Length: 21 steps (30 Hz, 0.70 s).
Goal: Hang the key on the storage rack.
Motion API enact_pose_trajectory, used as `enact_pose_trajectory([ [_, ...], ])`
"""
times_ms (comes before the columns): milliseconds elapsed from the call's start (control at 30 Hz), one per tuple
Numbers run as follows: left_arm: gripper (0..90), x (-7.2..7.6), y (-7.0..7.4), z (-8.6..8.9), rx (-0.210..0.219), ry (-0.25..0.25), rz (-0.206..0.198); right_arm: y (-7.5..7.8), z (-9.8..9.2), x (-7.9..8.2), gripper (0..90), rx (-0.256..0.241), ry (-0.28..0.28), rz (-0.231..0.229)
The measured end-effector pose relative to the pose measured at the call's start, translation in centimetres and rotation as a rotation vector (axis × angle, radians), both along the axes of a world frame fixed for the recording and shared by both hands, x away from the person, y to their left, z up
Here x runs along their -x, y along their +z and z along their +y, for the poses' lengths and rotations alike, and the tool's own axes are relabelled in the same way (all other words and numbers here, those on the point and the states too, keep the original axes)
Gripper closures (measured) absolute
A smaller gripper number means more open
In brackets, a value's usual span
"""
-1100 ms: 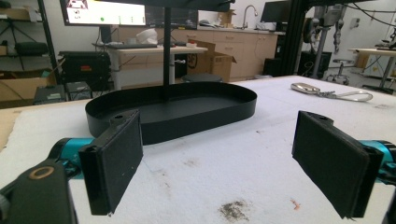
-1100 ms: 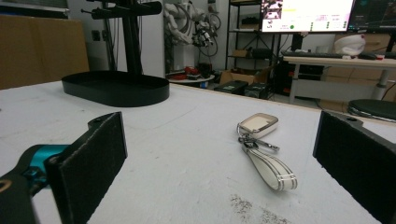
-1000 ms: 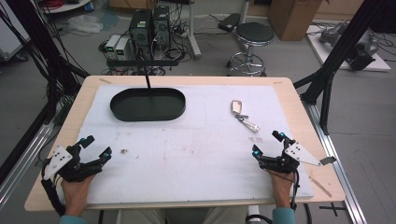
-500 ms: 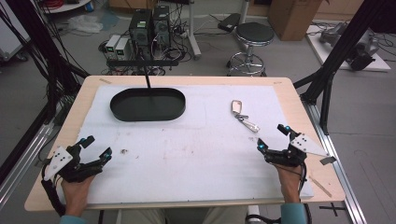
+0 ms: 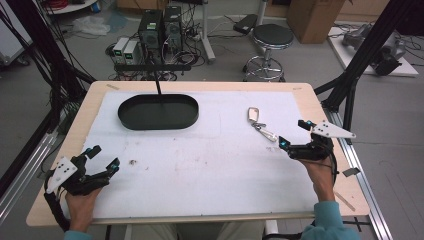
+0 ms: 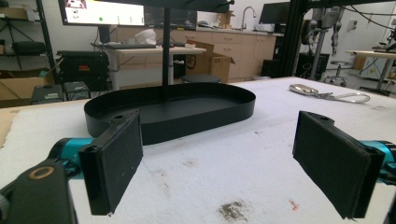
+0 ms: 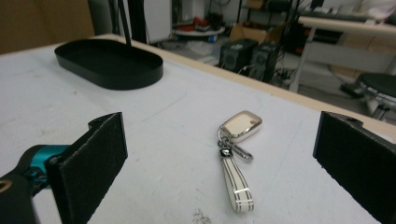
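One black oval tray sits on the one table. One key fob lies there with one strap attached. Two grippers, the left gripper and the right gripper.

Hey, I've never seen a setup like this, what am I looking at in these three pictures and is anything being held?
A person sits at a table covered with a white sheet, holding a hand-operated gripping tool in each hand. One picture looks down from a camera above the table; the other two come from small cameras riding on each tool, looking out between its two black jaws. The left gripper and the right gripper both have their jaws spread wide with nothing between them, so nothing is held. On the sheet lie an empty black oval tray and a silver key fob with a strap, which sits just ahead of the right gripper.
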<state>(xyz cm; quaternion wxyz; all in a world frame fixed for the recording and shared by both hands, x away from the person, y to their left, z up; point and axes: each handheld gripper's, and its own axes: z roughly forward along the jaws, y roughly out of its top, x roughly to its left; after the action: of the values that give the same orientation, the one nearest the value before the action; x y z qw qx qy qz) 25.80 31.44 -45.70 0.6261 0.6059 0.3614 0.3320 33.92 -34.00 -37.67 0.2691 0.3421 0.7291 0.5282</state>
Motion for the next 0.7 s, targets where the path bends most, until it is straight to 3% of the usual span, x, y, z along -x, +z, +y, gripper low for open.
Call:
enact_pose_trajectory([
  [433, 16.4, 0.0, 0.0, 0.0, 0.000, 0.000, 0.001, 1.6, 0.4, -4.6, 2.3, 0.205, 0.044, 0.225],
  [567, 16.4, 0.0, 0.0, 0.0, 0.000, -0.001, 0.002, 1.6, 0.6, -5.3, 2.3, 0.230, 0.058, 0.256],
  [700, 16.4, 0.0, 0.0, 0.0, 0.001, -0.001, 0.001, 1.0, 0.8, -6.6, 2.4, 0.271, 0.063, 0.319],
])
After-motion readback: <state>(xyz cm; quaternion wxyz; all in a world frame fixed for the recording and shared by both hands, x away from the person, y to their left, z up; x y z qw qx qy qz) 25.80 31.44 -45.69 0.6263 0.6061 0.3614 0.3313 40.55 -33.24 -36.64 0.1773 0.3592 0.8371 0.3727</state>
